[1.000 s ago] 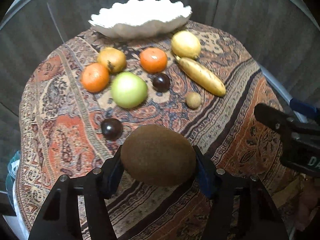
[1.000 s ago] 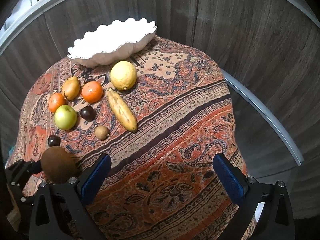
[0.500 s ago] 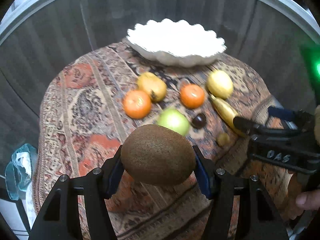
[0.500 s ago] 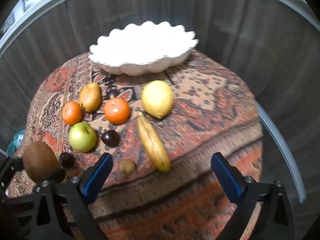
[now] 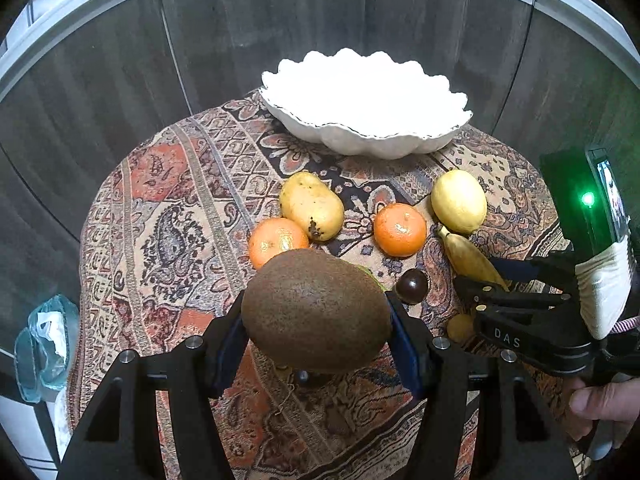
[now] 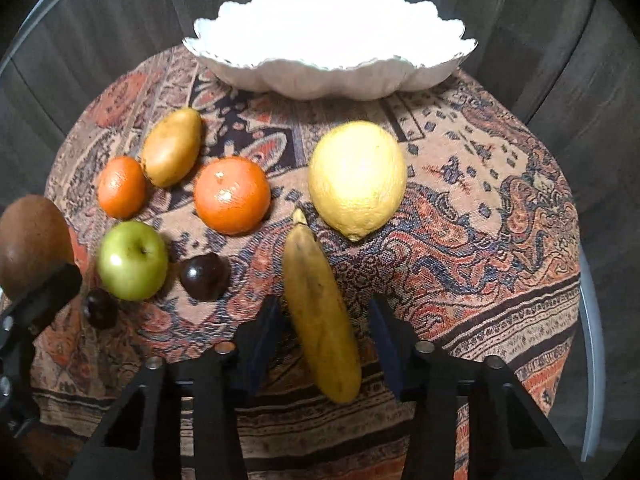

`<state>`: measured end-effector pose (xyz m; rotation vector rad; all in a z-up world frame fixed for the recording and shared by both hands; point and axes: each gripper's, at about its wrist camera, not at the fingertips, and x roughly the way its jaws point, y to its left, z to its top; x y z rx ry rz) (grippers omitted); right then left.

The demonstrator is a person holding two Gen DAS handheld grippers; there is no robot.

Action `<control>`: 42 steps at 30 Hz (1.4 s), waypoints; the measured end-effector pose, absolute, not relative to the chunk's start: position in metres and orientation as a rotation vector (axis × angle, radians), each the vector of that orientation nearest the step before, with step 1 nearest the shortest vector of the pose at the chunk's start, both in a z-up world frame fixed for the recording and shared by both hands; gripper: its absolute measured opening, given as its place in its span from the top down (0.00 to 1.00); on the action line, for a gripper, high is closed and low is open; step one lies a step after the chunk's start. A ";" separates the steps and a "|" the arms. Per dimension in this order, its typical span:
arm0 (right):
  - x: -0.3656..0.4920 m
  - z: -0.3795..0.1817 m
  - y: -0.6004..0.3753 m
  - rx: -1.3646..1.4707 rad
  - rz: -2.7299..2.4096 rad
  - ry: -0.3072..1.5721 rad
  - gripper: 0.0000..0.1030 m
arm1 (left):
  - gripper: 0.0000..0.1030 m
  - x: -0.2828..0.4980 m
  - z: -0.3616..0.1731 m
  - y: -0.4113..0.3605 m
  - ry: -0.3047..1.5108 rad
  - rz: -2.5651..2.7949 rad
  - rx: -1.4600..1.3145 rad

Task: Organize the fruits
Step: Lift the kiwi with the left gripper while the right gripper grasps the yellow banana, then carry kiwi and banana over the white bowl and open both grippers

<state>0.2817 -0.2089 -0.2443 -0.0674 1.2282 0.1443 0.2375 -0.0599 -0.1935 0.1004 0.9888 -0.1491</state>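
We observed the left hand-held gripper (image 5: 318,328) clamped on a brown kiwi (image 5: 316,310), its blue pads pressing both sides of the fruit, which was held above the near part of the table (image 6: 500,208) covered with a patterned cloth. The right hand-held gripper (image 6: 324,332) had just been closing; its jaws stood narrow on either side of the banana (image 6: 320,312), which lay between them on the cloth, and a small gap remained visible at each pad, so we recorded no grip. A person's hand (image 5: 600,404) held this tool at the right edge of the left wrist view. At the far edge of the table stood the white scalloped bowl (image 6: 332,76). Between bowl and grippers lay the remaining fruit: a lemon (image 6: 358,178) just beyond the far tip of the banana, an orange (image 6: 232,194) to its left, a yellow pear (image 6: 172,146) touching a second orange (image 6: 121,186) farther left, a green apple (image 6: 132,260) nearer, and two dark plums (image 6: 204,276) (image 6: 100,308) beside the apple.
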 end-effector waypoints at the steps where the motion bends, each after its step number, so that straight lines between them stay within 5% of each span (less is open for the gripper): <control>1: 0.282 -0.244 -0.209 -0.071 0.150 1.219 0.65 | 0.39 0.238 -0.194 -0.061 0.990 -0.150 0.100; 24: 0.257 -0.173 -0.200 -0.021 0.189 1.129 0.72 | 0.39 0.253 -0.151 -0.053 0.942 -0.158 0.057; 42: 0.327 -0.108 -0.209 0.003 0.147 0.979 0.72 | 0.39 0.331 -0.096 -0.052 0.844 -0.172 0.044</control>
